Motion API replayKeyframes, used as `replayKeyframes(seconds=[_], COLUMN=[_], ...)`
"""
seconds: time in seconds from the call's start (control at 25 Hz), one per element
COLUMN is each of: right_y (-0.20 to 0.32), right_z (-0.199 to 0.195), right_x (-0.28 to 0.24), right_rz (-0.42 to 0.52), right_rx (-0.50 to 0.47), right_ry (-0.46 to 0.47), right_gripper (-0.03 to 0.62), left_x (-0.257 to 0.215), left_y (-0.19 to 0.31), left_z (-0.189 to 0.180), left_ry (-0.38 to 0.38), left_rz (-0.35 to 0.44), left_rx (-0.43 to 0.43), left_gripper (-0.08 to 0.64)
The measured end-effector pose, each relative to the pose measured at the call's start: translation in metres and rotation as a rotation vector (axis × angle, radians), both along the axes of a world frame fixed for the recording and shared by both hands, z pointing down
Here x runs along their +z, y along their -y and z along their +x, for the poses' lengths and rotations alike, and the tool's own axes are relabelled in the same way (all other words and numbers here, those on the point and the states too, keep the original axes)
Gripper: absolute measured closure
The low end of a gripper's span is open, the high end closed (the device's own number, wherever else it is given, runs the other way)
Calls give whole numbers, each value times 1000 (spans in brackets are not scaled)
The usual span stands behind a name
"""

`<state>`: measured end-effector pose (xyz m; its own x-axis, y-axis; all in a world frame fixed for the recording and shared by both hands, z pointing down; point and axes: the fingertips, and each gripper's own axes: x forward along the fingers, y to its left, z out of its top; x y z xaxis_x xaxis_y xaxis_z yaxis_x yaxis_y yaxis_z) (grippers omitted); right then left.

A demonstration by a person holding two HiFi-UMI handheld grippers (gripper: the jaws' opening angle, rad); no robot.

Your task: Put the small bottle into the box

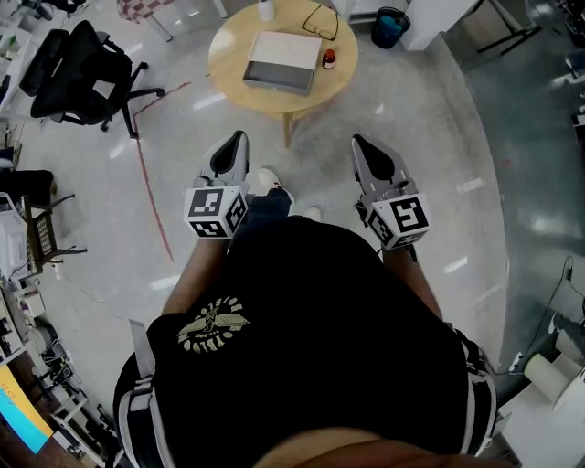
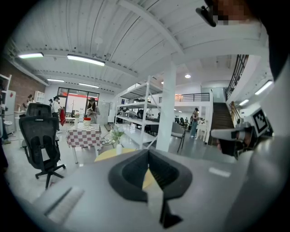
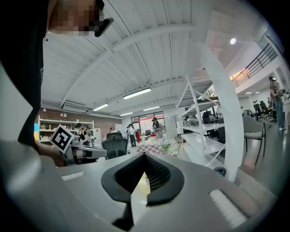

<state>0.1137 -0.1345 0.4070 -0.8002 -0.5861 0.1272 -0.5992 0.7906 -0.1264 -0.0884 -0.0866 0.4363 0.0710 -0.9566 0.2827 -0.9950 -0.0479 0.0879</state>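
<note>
Standing back from a round wooden table (image 1: 230, 80), you hold a gripper in each hand at about waist height, both pointing nearly level towards it. The left gripper (image 1: 237, 143) has its jaws pressed together with nothing between them; its own view shows the dark pads meeting in a closed seam at the left gripper (image 2: 148, 157). The right gripper (image 1: 362, 146) matches it, closed tight and empty, as the right gripper view confirms (image 3: 144, 158). Both seem carried this way because no reach has begun: the tools are level, side by side and well apart from anything on the table. The small bottle (image 1: 328, 59), dark with a red cap, stands upright near the table's right edge, just beside the right end of the box (image 1: 281, 61). The box is pale and shallow and lies flat across the middle of the table; whether its top is open I cannot tell from here. That placement looks meant to keep the transfer short, from the right edge into the box next to it. The bottle is well ahead of both grippers and lies nearer the line of your right one. A pair of glasses (image 1: 320, 20) rests towards the far edge, with a white vase (image 1: 266, 9) at the far rim. Neither gripper view shows the bottle.
</note>
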Motion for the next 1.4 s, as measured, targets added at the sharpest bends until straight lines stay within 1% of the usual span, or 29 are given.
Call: replayKeyframes(seconds=[0.32,0.48,0.6,0.68,0.84,0.88,0.96,1.08,1.16,1.28,1.4], right_y=[-3,2,10,20,41,47,54,65,77,93,105], right_z=[3,-7,-25,-37,-62,-71,-94,-130,-141,-143,-147], right_x=[-2,3,3,0,3,8,12,0,-5,-6,-10], right_rz=[3,-8,-19,-25,-39,-44,-55,-25,-9,-17,-14], right_rx=[40,57,59,62,66,69,76,74,94,168,231], right_ry=[-1,-8,-22,-31,-43,-53,-63,-76,-94,-118,-145], right_gripper=[584,584,584,584,584,584,584,584,584,584,584], left_x=[-3,4,7,6,-4,-1,11,19,12,2,1], left_y=[4,5,15,31,58,61,63,81,102,129,145], left_z=[6,-4,-22,-33,-53,-63,-88,-125,-136,-137,-137], left_ry=[3,-9,-29,-36,-19,-18,-48,-83,-92,-94,-84], left_rz=[4,-11,-26,-34,-4,-10,-43,-59,-33,6,17], left_rx=[49,65,64,68,98,98,86,80,103,172,237], left_gripper=[560,560,560,560,560,560,560,560,560,560,560])
